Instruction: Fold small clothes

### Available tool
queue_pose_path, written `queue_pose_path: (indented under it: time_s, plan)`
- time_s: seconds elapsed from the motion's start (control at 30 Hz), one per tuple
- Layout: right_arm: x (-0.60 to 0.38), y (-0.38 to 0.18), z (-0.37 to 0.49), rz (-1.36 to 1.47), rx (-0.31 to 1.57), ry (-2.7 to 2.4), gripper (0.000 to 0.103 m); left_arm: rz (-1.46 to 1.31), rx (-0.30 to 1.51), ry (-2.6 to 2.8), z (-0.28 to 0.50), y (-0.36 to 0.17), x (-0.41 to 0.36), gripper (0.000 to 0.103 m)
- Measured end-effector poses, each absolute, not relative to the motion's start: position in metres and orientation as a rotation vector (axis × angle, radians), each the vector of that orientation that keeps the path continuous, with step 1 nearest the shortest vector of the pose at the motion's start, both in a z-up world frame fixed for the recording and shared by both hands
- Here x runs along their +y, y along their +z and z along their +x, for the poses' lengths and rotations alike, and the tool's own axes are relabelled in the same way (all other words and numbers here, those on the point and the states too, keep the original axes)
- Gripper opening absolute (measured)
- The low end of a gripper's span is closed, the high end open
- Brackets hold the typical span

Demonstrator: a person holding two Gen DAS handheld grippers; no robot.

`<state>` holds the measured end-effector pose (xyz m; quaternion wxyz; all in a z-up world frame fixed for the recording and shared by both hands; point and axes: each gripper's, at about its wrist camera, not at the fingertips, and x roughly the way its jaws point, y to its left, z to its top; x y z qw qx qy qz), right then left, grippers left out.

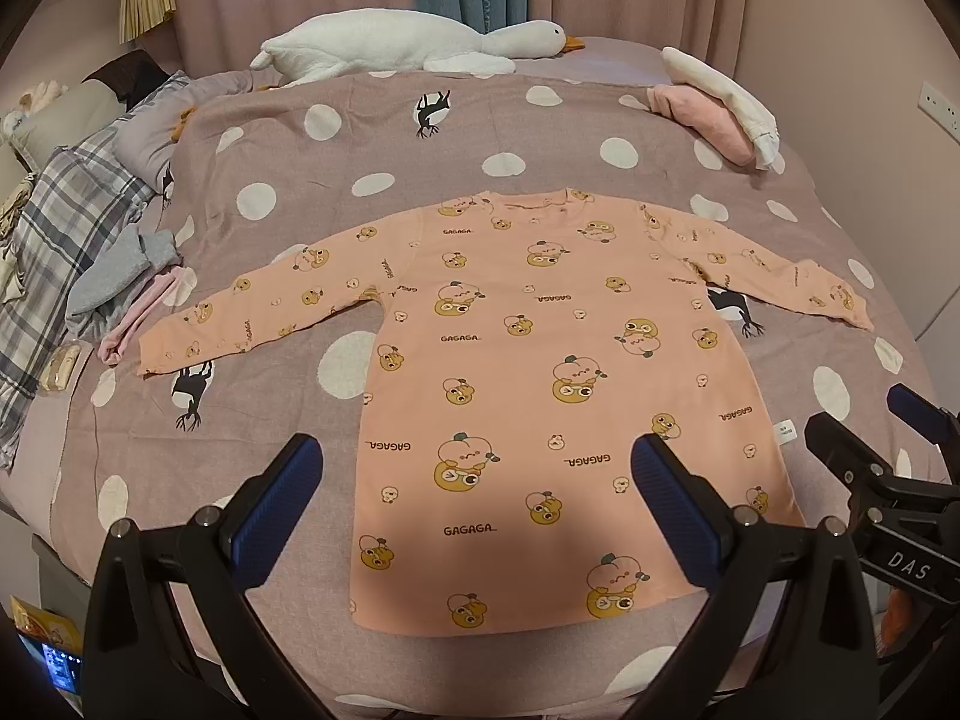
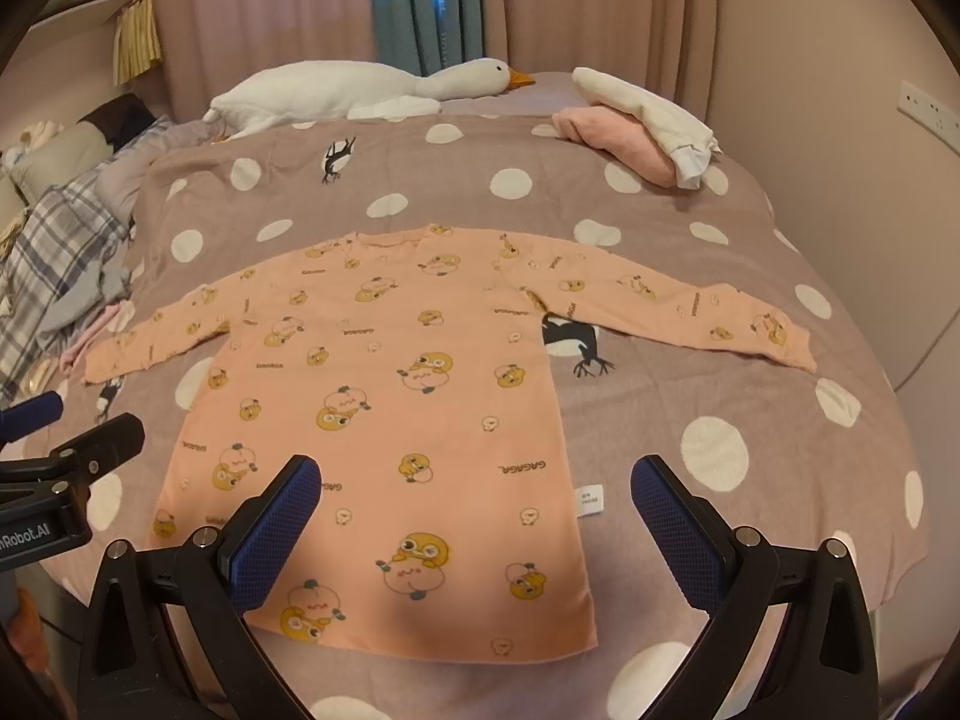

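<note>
Bed cover [image 1: 252,360], mauve with white dots and black bird prints, filled both views. Peach long-sleeved shirt [image 1: 540,360] lay flat on it, centre of the left wrist view, neckline toward 12 o'clock, hem toward 6, sleeves spread out to 9 and 3. Cartoon prints and "GAGAGA" lettering all over; small white tag at its side seam, about 4 o'clock.

White plush goose [image 1: 408,42] stretched along the far edge at 12 o'clock. Plaid blanket [image 1: 54,228] bunched at 9 o'clock, with grey and pink garments [image 1: 120,282] just beside the shirt's sleeve cuff. Folded pink and white clothes [image 1: 720,108] stacked at 1 o'clock.

Left gripper [image 1: 477,483] hung over the hem at 6 o'clock, jaws spread wide, nothing between them, shirt not gripped. Right gripper [image 2: 477,495] likewise spread, empty, above the shirt's lower right edge. Blue fingers [image 2: 282,528] clear of the cloth.
</note>
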<state>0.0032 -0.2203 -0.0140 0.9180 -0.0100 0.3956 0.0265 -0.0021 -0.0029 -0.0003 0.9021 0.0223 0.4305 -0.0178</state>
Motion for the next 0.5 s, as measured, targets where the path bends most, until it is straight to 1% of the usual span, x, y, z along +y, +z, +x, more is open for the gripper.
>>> queue_pose_path:
  time_s: [0.5]
  plan:
    - [-0.2195,-0.0136,0.0034,-0.02,0.814,0.057,0.102,0.038,0.893,-0.042,-0.0017,0.0008,-0.0069,0.103]
